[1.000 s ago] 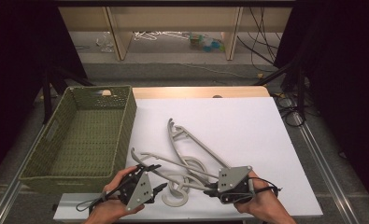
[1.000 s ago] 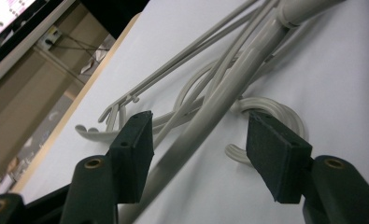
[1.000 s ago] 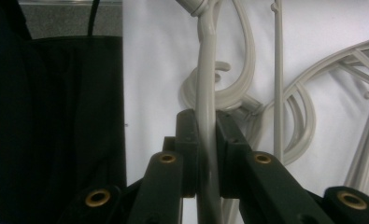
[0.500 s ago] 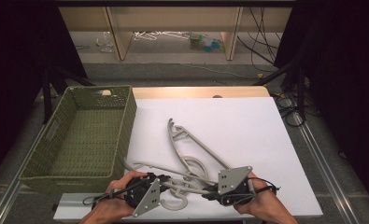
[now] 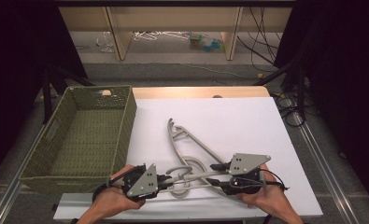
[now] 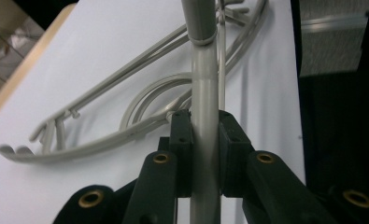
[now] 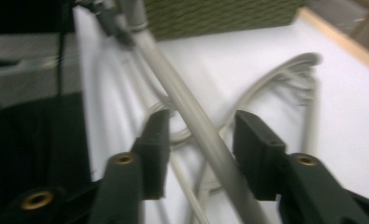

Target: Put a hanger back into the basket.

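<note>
Two grippers on one grey hanger at the near edge of the desk.

The left gripper [image 6: 204, 140] has its jaws clamped on the hanger's [image 6: 204, 93] straight bar; the right gripper [image 7: 201, 149] has just been opening, bar between its jaws, untouched. Two grey plastic hangers lie tangled on the white desk [image 5: 247, 116], hooks overlapping; the other hanger [image 5: 191, 140] lies flat. One green woven basket [image 5: 86, 135] stands left.

The left hand-held gripper [image 5: 166, 179] is clamped tight; the right hand-held gripper [image 5: 215, 174] has just been opening.
</note>
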Demonstrator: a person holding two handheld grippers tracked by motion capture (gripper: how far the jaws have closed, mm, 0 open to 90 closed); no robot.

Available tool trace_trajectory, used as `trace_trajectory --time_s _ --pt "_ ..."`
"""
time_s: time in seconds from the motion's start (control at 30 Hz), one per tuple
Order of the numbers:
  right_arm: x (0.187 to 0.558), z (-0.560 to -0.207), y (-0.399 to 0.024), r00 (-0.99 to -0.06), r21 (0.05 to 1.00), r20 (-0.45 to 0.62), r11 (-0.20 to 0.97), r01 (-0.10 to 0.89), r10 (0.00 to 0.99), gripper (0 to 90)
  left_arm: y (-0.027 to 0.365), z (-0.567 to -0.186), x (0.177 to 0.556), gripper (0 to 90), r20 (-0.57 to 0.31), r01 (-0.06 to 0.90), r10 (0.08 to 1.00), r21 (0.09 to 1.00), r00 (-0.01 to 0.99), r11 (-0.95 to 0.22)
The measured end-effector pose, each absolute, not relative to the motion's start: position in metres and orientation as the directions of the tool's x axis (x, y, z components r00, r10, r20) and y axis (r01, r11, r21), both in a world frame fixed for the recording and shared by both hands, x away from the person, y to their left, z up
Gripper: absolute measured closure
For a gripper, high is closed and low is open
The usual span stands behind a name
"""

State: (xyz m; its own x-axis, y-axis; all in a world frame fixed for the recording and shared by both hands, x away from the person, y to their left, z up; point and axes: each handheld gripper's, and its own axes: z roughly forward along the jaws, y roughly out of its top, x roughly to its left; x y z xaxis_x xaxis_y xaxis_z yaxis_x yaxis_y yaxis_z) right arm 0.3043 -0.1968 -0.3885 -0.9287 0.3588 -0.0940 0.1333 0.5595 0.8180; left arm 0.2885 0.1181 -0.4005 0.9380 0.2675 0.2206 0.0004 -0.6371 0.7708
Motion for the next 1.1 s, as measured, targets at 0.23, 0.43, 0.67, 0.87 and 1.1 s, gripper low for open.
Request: trace_trajectory --time_s 0.23,0.43,0.67,0.87,1.1 --pt "0.304 -0.376 -0.205 -0.873 0.868 -0.093 0.469 0.164 0.479 40.1 0.136 -0.395 0.302 78.7 0.093 0.180 0.419 0.804 0.903 -0.566" --pt "0.302 -0.377 -0.207 -0.871 0.877 -0.074 0.447 0.176 0.487 39.9 0.151 -0.386 0.309 78.8 0.022 0.262 0.492 0.826 0.870 -0.500" --pt "0.299 -0.381 -0.206 -0.876 0.862 -0.069 0.471 0.189 0.477 40.1 0.173 -0.370 0.316 78.8 -0.060 0.350 0.567 0.838 0.822 -0.419" --pt "0.297 -0.388 -0.204 -0.883 0.853 -0.060 0.483 0.196 0.465 40.0 0.195 -0.347 0.317 78.8 -0.067 0.353 0.607 0.862 0.792 -0.365" --pt "0.300 -0.396 -0.207 -0.869 0.849 -0.029 0.471 0.239 0.495 34.6 0.238 -0.312 0.325 78.7 -0.041 0.344 0.689 0.886 0.724 -0.309"
